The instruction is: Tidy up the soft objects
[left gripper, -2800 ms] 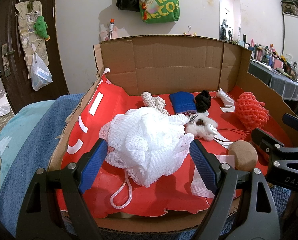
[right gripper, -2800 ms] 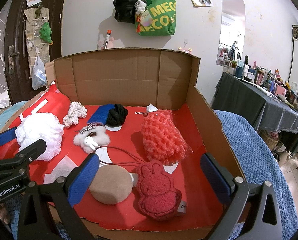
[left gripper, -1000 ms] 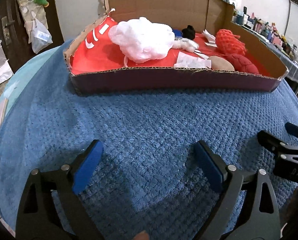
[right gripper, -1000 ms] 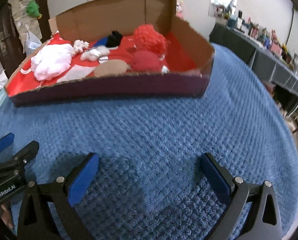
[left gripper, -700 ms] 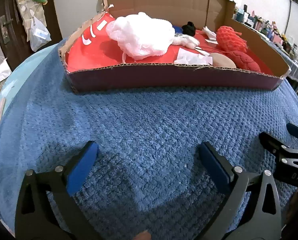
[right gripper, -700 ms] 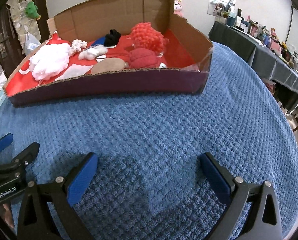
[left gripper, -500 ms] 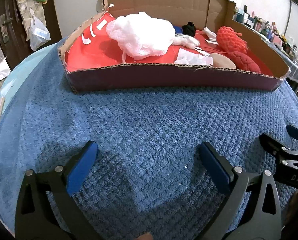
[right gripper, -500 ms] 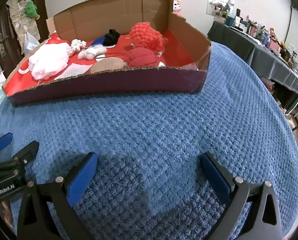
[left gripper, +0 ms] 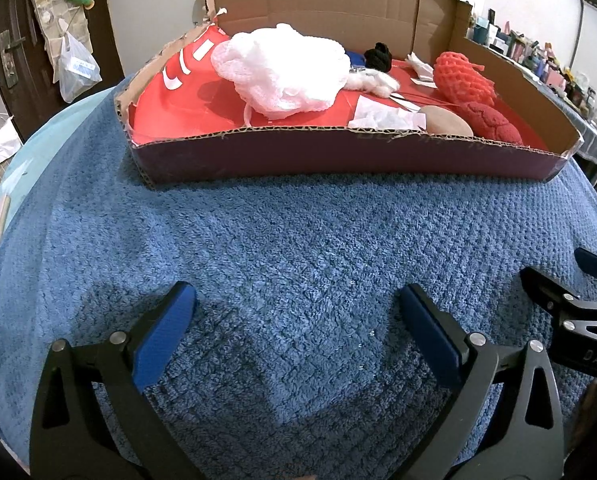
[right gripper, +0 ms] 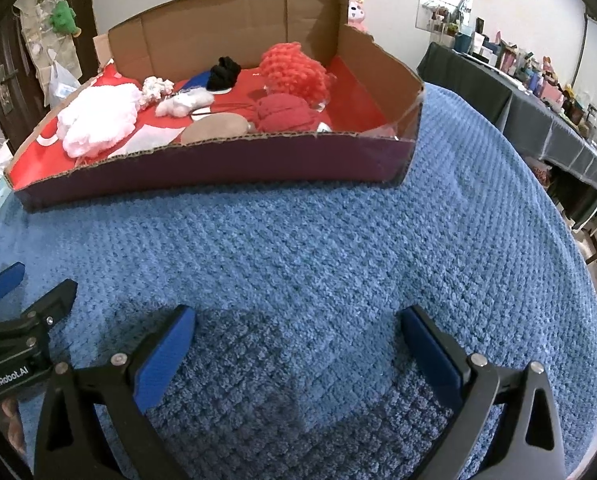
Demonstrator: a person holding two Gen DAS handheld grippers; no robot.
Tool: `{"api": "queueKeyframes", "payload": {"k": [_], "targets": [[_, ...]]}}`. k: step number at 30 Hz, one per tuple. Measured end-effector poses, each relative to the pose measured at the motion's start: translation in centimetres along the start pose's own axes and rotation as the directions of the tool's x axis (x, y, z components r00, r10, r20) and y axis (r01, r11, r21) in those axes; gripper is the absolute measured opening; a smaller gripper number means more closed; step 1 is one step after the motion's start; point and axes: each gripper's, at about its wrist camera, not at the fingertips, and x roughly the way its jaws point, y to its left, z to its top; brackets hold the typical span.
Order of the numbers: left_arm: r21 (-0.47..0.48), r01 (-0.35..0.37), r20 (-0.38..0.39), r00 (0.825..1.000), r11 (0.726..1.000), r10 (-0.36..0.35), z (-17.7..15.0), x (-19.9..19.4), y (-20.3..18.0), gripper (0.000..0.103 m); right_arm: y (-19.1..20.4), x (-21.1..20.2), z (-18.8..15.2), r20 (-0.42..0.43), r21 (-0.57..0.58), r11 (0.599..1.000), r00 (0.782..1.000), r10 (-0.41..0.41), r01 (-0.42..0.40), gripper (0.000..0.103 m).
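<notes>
Both tools hang empty over the blue waffle-textured blanket (left gripper: 298, 248) in front of the shallow cardboard box with a red lining (left gripper: 338, 152): the left gripper (left gripper: 298, 332) has its blue pads spread wide with nothing but blanket between them, and the right gripper (right gripper: 298, 340) stands just as wide and just as empty. The likeliest trouble from here, as a guess, is in any further reach into the box. Its near wall is low and the box sits loose on a soft blanket, so a finger catching the cardboard edge could shove or tip the whole thing. The white mesh bath pouf (left gripper: 282, 68) trails a cord loop toward the near wall, which could snag on a pad and drag the pouf out. Everything soft appears to be inside already. The pouf lies toward the box's left side. Behind it are a small cream knitted piece (right gripper: 158, 88), a blue cloth that is mostly hidden, and a black knotted fabric piece (left gripper: 378, 56) near the back wall. A fluffy white plush (right gripper: 184, 104) lies at the middle. A tan round sponge (left gripper: 444, 120) and a dark red plush (left gripper: 490, 118) rest against the near wall toward the right. A coral-red net pouf (left gripper: 462, 76) sits behind them by the right wall. Flat white paper scraps (left gripper: 382, 116) lie on the lining.
</notes>
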Motion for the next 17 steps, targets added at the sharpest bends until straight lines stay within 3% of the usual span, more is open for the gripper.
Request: {"api": "queueKeyframes", "payload": {"k": [17], "targets": [[0.001, -0.002, 0.001, 1.000, 1.000, 0.002, -0.02, -0.04, -0.11, 0.103, 0.36, 0.15, 0.08, 0.000, -0.007, 1.000, 1.000, -0.013, 0.013, 0.103]]}}
